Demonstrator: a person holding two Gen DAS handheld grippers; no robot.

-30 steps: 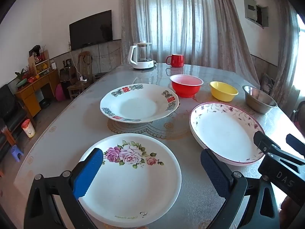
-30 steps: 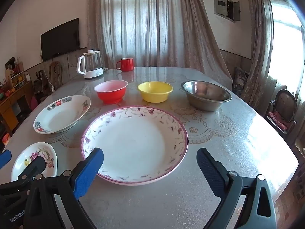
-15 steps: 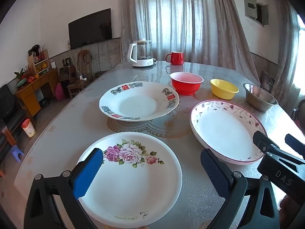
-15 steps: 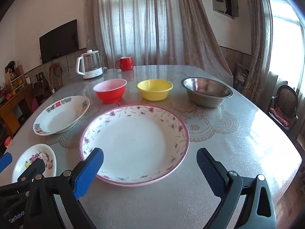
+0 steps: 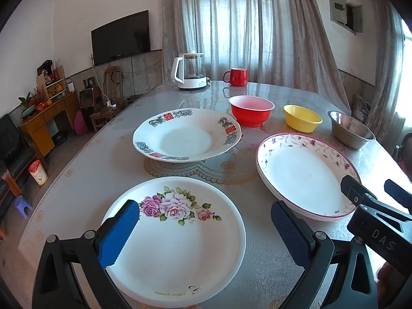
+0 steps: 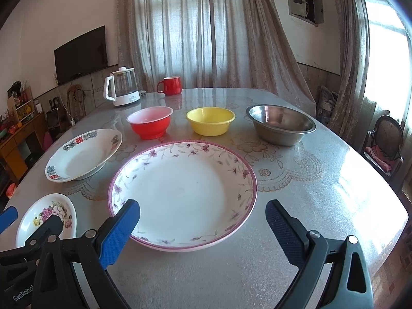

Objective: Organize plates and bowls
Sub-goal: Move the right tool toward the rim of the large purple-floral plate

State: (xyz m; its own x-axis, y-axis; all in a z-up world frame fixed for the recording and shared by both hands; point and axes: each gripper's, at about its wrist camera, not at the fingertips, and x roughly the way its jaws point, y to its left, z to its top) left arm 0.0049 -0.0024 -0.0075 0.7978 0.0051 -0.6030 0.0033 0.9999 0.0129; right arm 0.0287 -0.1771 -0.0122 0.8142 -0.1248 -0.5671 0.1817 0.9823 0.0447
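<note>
Plates first: white rose-print plate [image 5: 175, 239] sits directly under left gripper [image 5: 206, 228], jaws apart, empty. Pink-rimmed floral plate [image 6: 182, 193] lies dead ahead of right gripper [image 6: 203, 228], jaws also apart. Beyond: red-character deep plate [image 5: 186, 135], then red plastic bowl [image 6: 149, 122], yellow bowl [image 6: 210, 121], steel bowl [image 6: 280, 123].

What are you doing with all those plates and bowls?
A person holds the left gripper over the rose plate and the right gripper at the purple-flowered plate. Both jaws are wide open, gripping nothing. The red bowl, yellow bowl and steel bowl sit unstacked in a row.
</note>
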